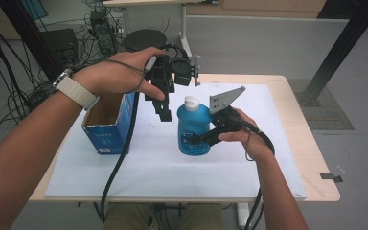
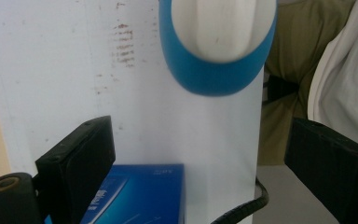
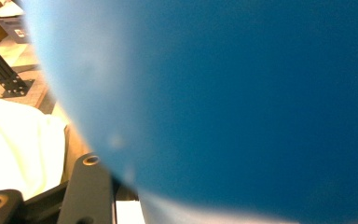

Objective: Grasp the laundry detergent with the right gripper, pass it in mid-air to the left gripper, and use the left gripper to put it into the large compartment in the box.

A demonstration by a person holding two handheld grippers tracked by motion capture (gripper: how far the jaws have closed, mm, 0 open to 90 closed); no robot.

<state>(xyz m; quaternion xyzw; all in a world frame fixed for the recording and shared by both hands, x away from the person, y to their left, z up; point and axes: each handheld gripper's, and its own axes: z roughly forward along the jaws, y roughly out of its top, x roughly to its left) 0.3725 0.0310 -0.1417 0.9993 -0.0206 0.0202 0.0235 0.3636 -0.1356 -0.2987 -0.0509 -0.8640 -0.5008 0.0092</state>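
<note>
From above, your right gripper [image 1: 199, 139] clamps the bottle [image 1: 193, 127] upright mid-bench [image 1: 287, 143], beside the box [image 1: 110, 125]. Your left gripper [image 2: 200, 172] view: jaws wide, empty, above its cap [image 2: 216, 25]. Right gripper view: bottle pressed close.

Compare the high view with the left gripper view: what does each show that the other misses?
High view alone: the right gripper shut on the blue bottle, the open top of the blue box, and the left gripper hanging above the white mat. Left gripper view alone: its two black jaws wide apart with nothing between them, and the bottle's white cap from above. Both share the bottle, box and mat.
</note>
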